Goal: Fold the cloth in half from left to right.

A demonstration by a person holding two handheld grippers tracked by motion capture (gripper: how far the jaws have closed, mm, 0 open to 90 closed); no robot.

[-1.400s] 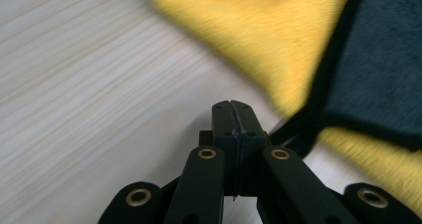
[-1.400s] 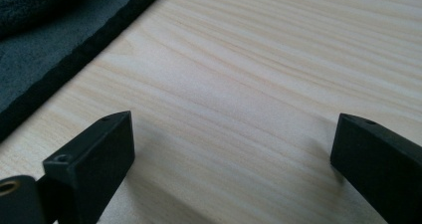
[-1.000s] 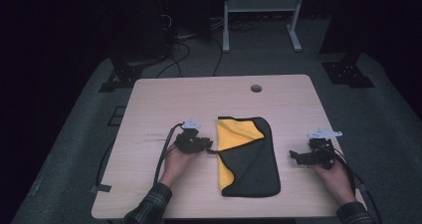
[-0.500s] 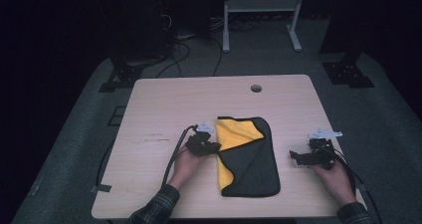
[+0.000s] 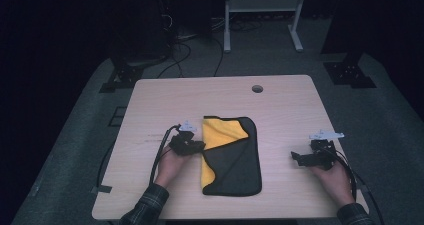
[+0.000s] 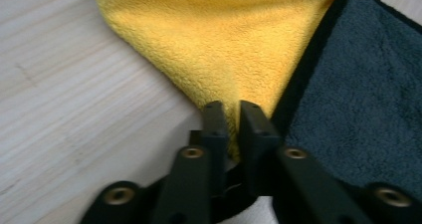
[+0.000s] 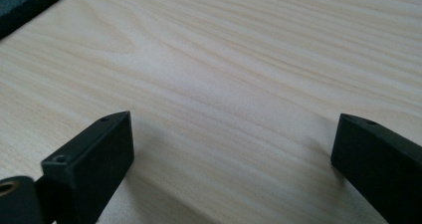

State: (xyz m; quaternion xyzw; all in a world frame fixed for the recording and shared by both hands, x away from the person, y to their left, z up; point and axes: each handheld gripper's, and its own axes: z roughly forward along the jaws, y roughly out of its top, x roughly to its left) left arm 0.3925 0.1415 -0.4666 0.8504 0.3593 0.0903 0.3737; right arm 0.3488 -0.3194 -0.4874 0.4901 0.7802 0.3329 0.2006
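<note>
1. Left gripper [image 5: 199, 146] — jaws drawn nearly together, pinching the yellow left edge of the cloth between them after having just been opening a little; pads [image 6: 215, 124] press the fabric from either side.
2. Microfibre cloth [image 5: 235, 157] — yellow one face, dark grey the other, folded over itself; lies flat on the wooden table [image 5: 220, 92], at its middle, between the two grippers.
3. Right gripper [image 5: 296, 157] — jaws spread wide, nothing between them; rests low over bare tabletop, well apart from the cloth.

A yellow and dark grey cloth [image 5: 231, 155] lies on the pale wood-grain table [image 5: 280, 110]; plaid sleeves [image 5: 145, 210].
</note>
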